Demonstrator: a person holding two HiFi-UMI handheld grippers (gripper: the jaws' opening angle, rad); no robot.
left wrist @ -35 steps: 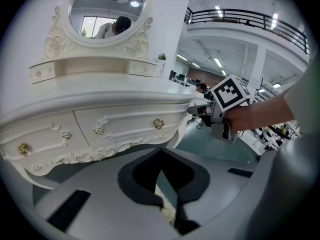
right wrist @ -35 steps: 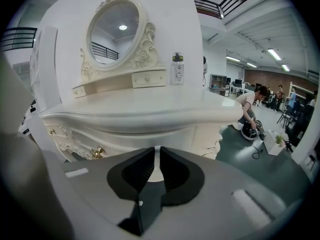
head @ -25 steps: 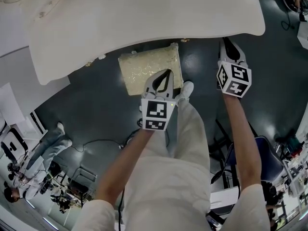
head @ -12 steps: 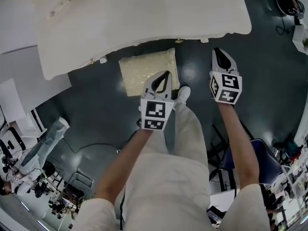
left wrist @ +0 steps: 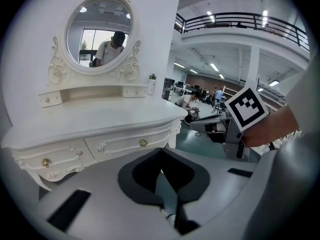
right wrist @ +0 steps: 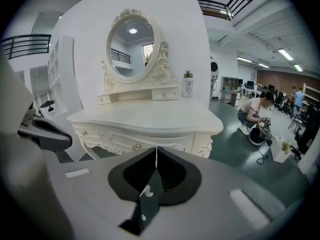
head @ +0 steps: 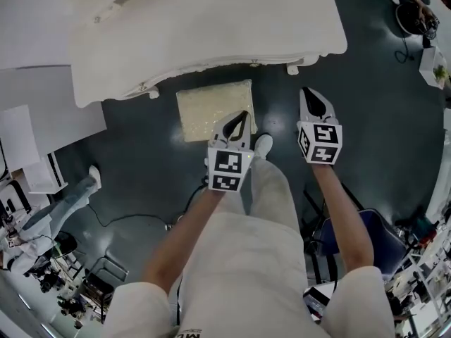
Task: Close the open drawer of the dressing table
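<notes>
Nearest: left gripper (head: 242,117) clenched on nothing above the stool cushion (head: 204,111); right gripper (head: 311,96) just drawn closed, likewise empty. Beyond, under the dressing table (head: 211,34) top, drawer fronts (left wrist: 120,146) apparently all flush, well apart from both grippers. Likely finished: check for any proud edge and, if found, push squarely beside the knob (left wrist: 143,143), not at a corner. No legible writing anywhere; only square patterns on the marker cubes (head: 227,169).

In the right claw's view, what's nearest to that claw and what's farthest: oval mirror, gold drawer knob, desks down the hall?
1. Gold drawer knob, just ahead, low down.
2. Oval mirror, behind it, higher up.
3. Desks, far off in the right background.
</notes>
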